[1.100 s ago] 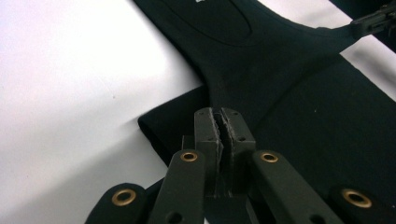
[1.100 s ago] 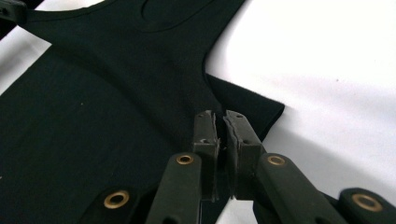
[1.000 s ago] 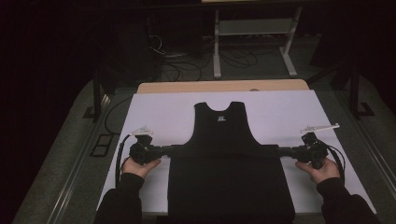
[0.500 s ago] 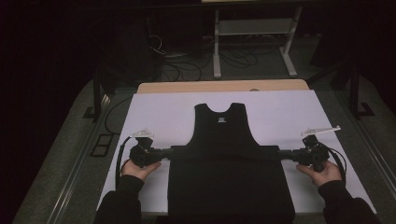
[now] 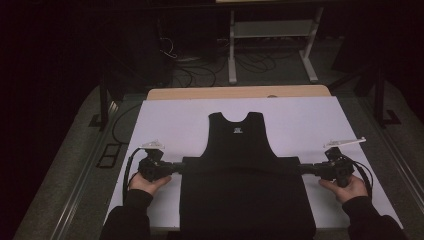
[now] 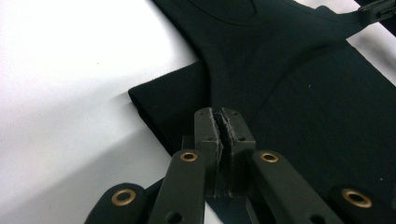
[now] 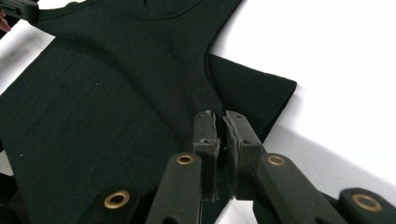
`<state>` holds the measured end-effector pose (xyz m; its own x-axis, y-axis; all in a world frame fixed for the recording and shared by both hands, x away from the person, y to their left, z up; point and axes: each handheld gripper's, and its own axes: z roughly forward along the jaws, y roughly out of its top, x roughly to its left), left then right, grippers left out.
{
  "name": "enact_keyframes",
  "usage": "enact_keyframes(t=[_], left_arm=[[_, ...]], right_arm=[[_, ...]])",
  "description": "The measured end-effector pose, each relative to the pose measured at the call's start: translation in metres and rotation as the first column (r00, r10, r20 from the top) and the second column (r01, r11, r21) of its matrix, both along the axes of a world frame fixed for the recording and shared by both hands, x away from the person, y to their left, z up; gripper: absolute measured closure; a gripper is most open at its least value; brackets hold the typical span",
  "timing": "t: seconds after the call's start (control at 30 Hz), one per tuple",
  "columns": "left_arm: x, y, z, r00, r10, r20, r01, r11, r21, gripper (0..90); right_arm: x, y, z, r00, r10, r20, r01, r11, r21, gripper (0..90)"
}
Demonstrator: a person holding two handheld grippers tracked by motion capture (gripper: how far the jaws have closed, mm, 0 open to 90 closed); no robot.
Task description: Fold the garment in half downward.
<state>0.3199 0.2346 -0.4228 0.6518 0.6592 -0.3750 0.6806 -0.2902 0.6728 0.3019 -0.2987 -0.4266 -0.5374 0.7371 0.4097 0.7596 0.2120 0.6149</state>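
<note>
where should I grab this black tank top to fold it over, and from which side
Take the tank top at its two side edges, just below the armholes, coming in level from the left and right. The fabric lies flat with those edges free on the white table. Both hand-held grippers, left and right, are shut on the cloth there.

The left gripper (image 6: 220, 122) pinches a fold of the black top (image 6: 299, 88) over the white desk (image 6: 70, 93).
</note>
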Motion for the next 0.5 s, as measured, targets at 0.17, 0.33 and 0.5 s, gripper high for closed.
enact_keyframes(t=[0.17,0.33,0.5], left_arm=[[-0.0013,0.0007,-0.0003,1.0000,-0.004,-0.007,0.004,1.0000,0.001,85.2],[-0.0025,0.0006,-0.0013,0.9998,-0.002,-0.017,0.003,1.0000,0.004,85.2],[-0.0027,0.0006,-0.0026,0.9995,-0.008,-0.029,0.008,0.9999,0.008,85.2]], right_arm=[[-0.0027,-0.0006,0.0004,1.0000,-0.003,-0.009,0.003,1.000,0.003,82.5],[-0.0046,-0.0012,0.0002,0.9999,-0.004,-0.012,0.004,1.000,0.005,82.6],[-0.0056,-0.0011,-0.0008,0.9997,0.000,-0.024,0.000,1.000,0.003,82.6]])
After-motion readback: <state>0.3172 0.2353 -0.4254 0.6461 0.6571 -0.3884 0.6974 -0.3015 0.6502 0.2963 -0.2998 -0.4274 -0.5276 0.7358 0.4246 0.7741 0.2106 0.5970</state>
